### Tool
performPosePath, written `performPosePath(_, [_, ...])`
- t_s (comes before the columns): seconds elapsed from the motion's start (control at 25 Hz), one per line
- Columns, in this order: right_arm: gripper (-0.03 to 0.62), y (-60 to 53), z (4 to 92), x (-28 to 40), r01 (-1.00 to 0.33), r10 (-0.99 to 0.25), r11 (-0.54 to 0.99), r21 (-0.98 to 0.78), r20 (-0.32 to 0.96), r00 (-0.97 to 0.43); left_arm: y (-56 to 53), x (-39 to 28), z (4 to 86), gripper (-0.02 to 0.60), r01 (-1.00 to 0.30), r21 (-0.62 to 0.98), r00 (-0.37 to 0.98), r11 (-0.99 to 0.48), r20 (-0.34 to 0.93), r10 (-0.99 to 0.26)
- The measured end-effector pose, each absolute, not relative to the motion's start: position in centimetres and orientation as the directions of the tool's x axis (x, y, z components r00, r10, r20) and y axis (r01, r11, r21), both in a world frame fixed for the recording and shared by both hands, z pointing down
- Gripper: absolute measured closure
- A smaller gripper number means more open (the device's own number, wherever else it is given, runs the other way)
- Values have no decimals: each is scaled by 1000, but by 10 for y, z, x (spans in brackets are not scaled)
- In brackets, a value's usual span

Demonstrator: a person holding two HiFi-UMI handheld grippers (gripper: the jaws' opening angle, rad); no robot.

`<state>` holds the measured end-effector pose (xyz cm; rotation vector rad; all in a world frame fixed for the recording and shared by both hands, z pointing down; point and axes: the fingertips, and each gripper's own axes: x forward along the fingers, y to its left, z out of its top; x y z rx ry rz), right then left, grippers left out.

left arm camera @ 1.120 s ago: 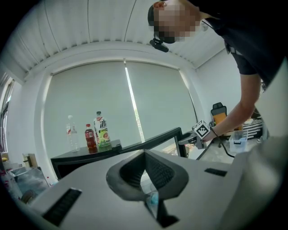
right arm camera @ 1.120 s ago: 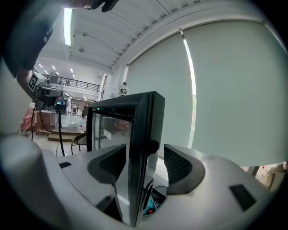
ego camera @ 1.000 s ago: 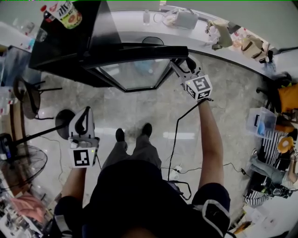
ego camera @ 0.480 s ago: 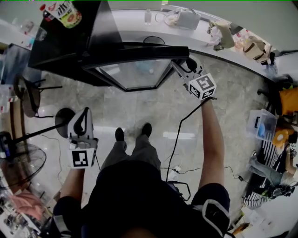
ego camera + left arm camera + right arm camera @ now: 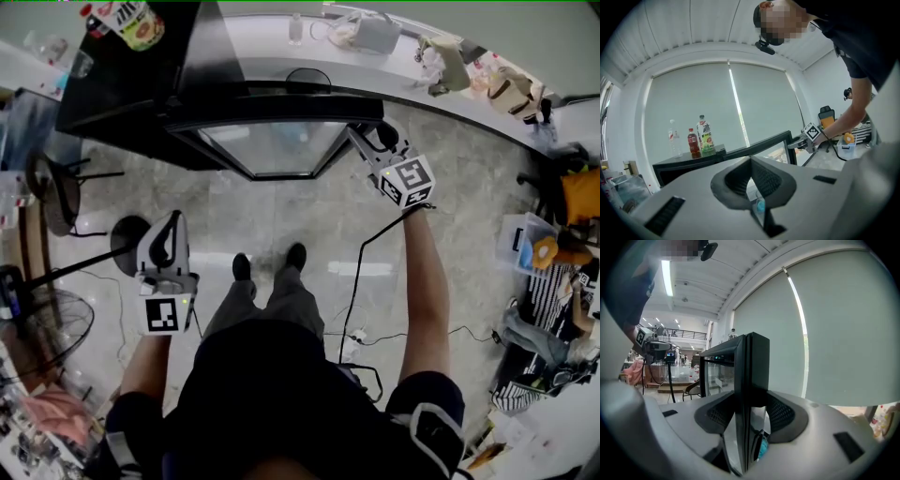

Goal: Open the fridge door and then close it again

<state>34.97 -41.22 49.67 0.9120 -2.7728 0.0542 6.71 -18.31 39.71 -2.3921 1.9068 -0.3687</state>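
A low black fridge (image 5: 141,94) stands ahead of me with its glass door (image 5: 272,145) swung out towards me. My right gripper (image 5: 361,134) is at the door's free edge, and in the right gripper view that black edge (image 5: 752,366) fills the gap between the pads of my right gripper (image 5: 749,413), which is shut on it. My left gripper (image 5: 167,230) hangs apart at the left, over the floor, shut on nothing. In the left gripper view the shut left gripper (image 5: 751,180) points at the fridge, with the open door (image 5: 768,147) and the right gripper (image 5: 799,144) beyond.
Bottles (image 5: 131,23) stand on the fridge top. A curved white counter (image 5: 281,42) with bags runs behind. A black cable (image 5: 356,272) trails across the floor by my feet. A stool (image 5: 52,192) and a fan (image 5: 47,328) are at the left, plastic boxes (image 5: 525,248) at the right.
The right gripper and the door edge it holds have shifted slightly to the right. The left gripper has stayed where it was.
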Motion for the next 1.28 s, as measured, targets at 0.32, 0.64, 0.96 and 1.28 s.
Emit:
performPosePath(0.32, [375, -373, 496, 354, -646, -634, 763, 25, 226, -739, -171, 63, 397, 558, -949, -185, 230, -254, 140, -963])
performPosePath(0.64, [376, -333, 495, 356, -703, -687, 711, 20, 234, -688, -162, 60, 392, 558, -943, -181, 260, -280, 123, -958])
performPosePath(0.96, [378, -296, 493, 351, -753, -733, 658, 16, 243, -636, -146, 52, 388, 558, -938, -175, 284, -298, 102, -953])
performPosePath(1.28, [378, -259, 495, 340, -795, -771, 606, 14, 255, -583, -127, 30, 388, 558, -939, -154, 298, -308, 88, -951])
